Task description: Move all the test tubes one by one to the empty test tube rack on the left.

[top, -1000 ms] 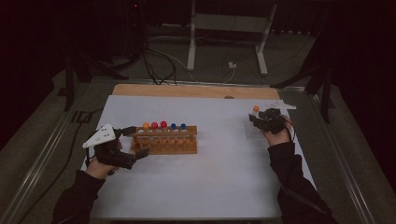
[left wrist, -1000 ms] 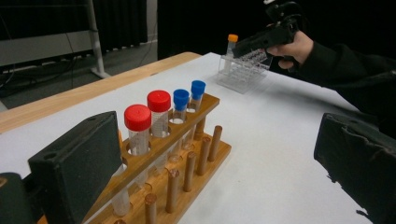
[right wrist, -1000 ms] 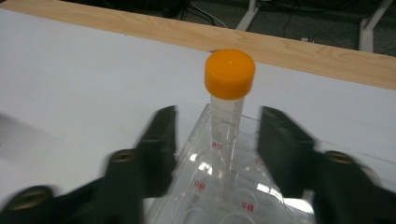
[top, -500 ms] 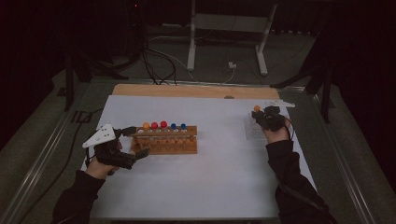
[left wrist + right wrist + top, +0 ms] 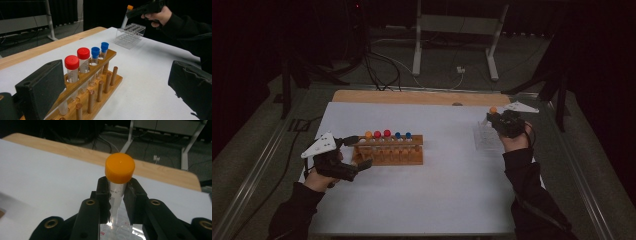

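An orange-capped tube (image 5: 119, 173), printed with letters ending "ark", is gripped just below its cap by the right claw (image 5: 117, 192), above a clear rack (image 5: 486, 136). It has been moved farther from the left claw (image 5: 358, 151), whose jaws are spread around the wooden rack (image 5: 389, 152).

Grey stand (image 5: 453, 22) beyond table (image 5: 422, 200)

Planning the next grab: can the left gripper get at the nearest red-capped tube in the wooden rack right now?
Probably yes: the left gripper is open beside the wooden rack, and the red-capped tube stands just past its jaw.
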{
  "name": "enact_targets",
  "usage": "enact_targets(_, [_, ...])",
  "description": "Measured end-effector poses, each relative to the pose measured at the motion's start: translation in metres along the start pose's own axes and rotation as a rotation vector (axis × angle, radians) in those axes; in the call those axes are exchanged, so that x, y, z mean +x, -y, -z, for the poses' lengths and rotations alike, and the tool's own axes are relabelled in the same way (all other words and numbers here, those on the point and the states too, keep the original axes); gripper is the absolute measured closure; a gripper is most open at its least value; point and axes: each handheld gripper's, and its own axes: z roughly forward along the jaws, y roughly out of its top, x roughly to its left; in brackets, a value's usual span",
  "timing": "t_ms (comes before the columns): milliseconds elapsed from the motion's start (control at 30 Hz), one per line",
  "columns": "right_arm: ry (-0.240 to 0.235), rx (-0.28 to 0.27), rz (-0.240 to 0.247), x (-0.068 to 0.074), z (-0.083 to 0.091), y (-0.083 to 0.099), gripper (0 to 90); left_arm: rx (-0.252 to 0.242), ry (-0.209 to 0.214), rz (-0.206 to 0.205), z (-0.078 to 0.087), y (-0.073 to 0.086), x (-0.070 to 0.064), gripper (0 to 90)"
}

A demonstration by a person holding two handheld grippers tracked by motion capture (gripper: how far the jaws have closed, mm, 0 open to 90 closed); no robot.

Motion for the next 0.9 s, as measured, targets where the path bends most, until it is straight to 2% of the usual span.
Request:
enact_targets(167, [-0.011, -0.029, 0.019, 0.004, 0.015, -0.007, 74.7, 0.01, 0.009, 0.0, 0.0, -0.001, -0.001, 1.6])
enact_targets(400, [-0.051, -0.05, 0.065, 0.02, 0.03, -0.006, 74.7, 0.014, 0.004, -0.004, -0.001, -0.003, -0.005, 1.6])
enact_targets(633, [-0.129, -0.046, 0.106, 0.044, 0.043, 0.004, 74.6, 0.028, 0.011, -0.021, -0.004, -0.01, -0.014, 1.6])
enact_targets(733, [-0.168, -0.037, 0.125, 0.056, 0.046, 0.01, 74.7, 0.03, 0.017, -0.018, -0.005, -0.013, -0.019, 1.6])
enact_targets(900, [-0.231, -0.017, 0.158, 0.076, 0.05, 0.018, 74.7, 0.034, 0.021, -0.037, -0.009, -0.016, -0.027, 1.6])
